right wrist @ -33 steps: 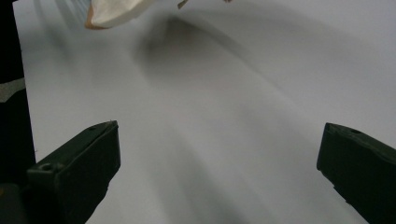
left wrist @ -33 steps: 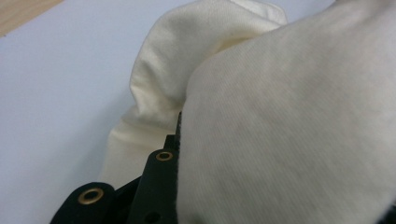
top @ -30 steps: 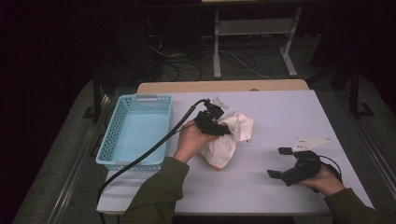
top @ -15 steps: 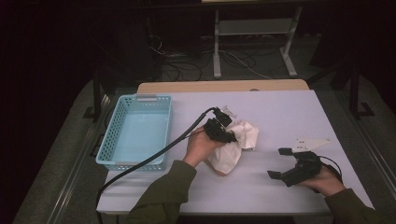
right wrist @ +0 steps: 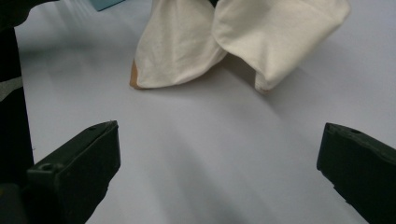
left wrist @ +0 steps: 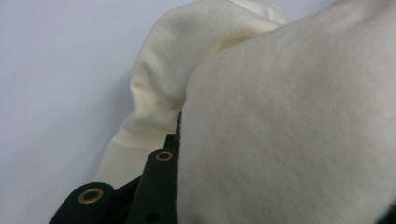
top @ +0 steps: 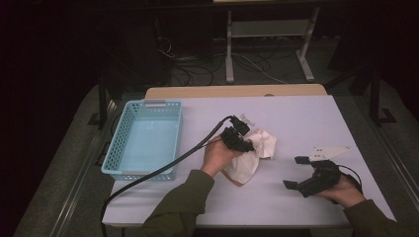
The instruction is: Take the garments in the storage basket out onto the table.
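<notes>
The white table (top: 296, 118) is occupying the middle of the high view, its far edge bordered by a wooden strip. At its left side a pale blue basket (top: 143, 140) is standing with nothing visible in it, its long axis running away from the person.

Near the table's centre, to the right of the basket and apart from it, a cream cloth (top: 254, 150) is lying bunched, partly raised from the surface. In the right gripper view the cloth (right wrist: 233, 37) is hanging as two folds that are meeting at a point held from above, with their lower edges resting on the table.

The left gripper (top: 239, 140) is bearing on the cloth from the near-left side, its cable trailing back toward the table's near left corner. In the left gripper view the cloth (left wrist: 289, 135) is draping over the jaws, one black jaw lying against a fold; the jaws are pinching the cloth.

The right gripper (top: 299, 173) is resting at the near right, well apart from the cloth, jaws spread wide with bare table between them.

The basket is lying to the left of the held cloth, on the left hand's own side; a carry toward it would probably be running leftward, and the left hand is the nearer.
</notes>
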The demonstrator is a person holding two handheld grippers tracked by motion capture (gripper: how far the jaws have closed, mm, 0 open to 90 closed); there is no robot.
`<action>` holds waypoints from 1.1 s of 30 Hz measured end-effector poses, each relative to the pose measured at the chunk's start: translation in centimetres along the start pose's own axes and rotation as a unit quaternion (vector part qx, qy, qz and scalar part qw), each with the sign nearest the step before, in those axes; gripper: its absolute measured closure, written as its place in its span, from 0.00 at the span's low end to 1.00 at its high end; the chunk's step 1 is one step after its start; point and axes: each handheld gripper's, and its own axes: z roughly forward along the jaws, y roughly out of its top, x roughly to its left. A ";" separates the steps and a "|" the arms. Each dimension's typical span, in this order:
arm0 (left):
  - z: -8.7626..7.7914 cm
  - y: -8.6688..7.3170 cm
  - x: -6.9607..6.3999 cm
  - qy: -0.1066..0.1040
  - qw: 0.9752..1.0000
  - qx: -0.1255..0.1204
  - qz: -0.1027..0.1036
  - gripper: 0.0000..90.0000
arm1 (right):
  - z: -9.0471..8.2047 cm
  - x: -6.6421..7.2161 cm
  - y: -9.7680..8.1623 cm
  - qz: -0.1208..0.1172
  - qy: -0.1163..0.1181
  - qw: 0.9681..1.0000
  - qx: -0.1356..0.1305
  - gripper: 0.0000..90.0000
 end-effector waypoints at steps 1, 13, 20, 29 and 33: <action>0.2 0.2 -0.2 -0.004 1.000 -0.003 0.001 0.79 | 0.0 0.0 0.0 0.000 0.000 1.000 -0.001 0.00; 2.6 0.8 -0.5 -0.014 1.000 -0.005 -0.013 0.78 | -0.1 -0.1 0.0 0.001 0.002 1.000 -0.004 0.00; 3.9 0.9 -1.1 -0.010 1.000 0.009 0.008 0.77 | -0.1 0.0 0.0 0.000 0.002 1.000 -0.005 0.00; 4.8 0.5 -1.0 -0.013 1.000 0.000 0.008 0.74 | -0.1 -0.1 0.0 0.001 0.002 1.000 -0.004 0.00; 4.8 0.5 -1.0 -0.015 1.000 -0.002 0.012 0.68 | -0.2 -0.1 0.0 0.001 0.001 1.000 -0.006 0.00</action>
